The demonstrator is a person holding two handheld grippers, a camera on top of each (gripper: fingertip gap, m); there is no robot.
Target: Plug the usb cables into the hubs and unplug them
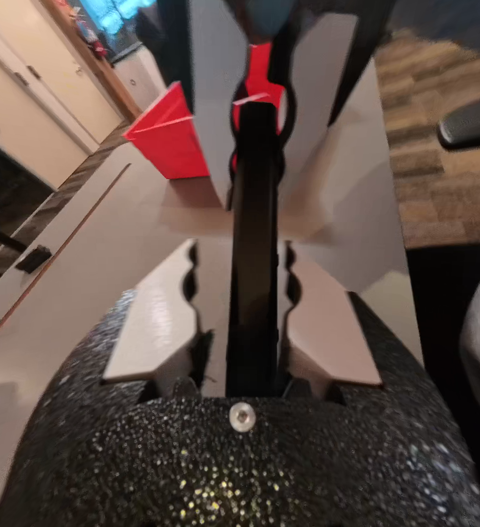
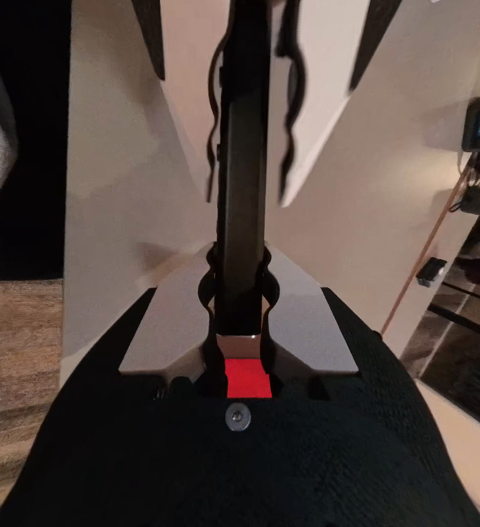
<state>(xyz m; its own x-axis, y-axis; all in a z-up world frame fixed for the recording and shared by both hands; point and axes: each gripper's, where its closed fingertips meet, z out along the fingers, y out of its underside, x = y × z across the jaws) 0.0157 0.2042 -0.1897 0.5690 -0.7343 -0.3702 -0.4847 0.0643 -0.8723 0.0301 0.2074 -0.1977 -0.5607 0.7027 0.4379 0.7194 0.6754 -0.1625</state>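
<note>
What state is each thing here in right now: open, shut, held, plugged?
left gripper: open, fingers either side of the black hub.
right gripper: shut on the black hub.
black hub: held at one end.
red plug: at the hub's end, metal tip showing.
red box: upright, top open.

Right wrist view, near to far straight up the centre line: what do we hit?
Silver hex screw → red block → metal plug end → long black bar-shaped hub between the right gripper fingers → the left gripper's fingers at its far end.
</note>
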